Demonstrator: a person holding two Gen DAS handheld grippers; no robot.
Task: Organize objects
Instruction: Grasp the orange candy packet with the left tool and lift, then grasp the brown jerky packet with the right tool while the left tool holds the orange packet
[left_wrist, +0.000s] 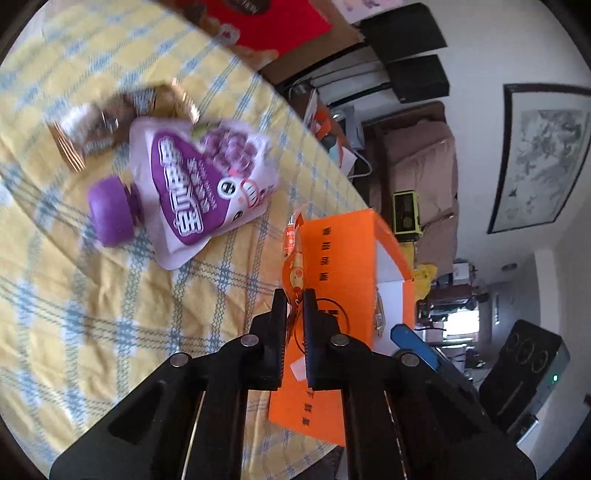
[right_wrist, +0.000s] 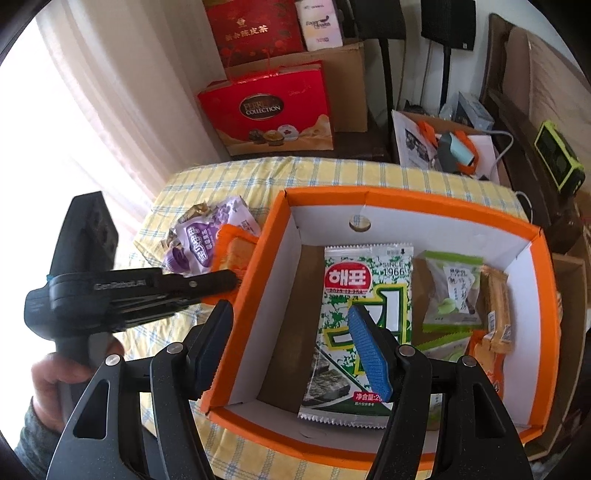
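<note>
My left gripper (left_wrist: 294, 295) is shut on an orange snack packet (left_wrist: 293, 254) and holds it beside the outer left wall of the orange box (left_wrist: 343, 273); the packet also shows in the right wrist view (right_wrist: 236, 247), with the left gripper (right_wrist: 232, 277) on it. A purple grape pouch (left_wrist: 207, 184) and a brown-gold wrapper (left_wrist: 110, 122) lie on the yellow checked cloth (left_wrist: 92, 295). My right gripper (right_wrist: 291, 328) is open, its jaws astride the box's left wall (right_wrist: 255, 273). Inside the box lie a seaweed pack (right_wrist: 362, 325), a green snack (right_wrist: 452, 291) and orange biscuit packets (right_wrist: 496, 306).
Red gift boxes (right_wrist: 269, 107) and a cardboard carton (right_wrist: 351, 85) stand behind the table. A white bag with orange handles (right_wrist: 439, 144) and a green device (right_wrist: 557, 158) sit at the back right. A black speaker (left_wrist: 524, 365) stands at the right in the left wrist view.
</note>
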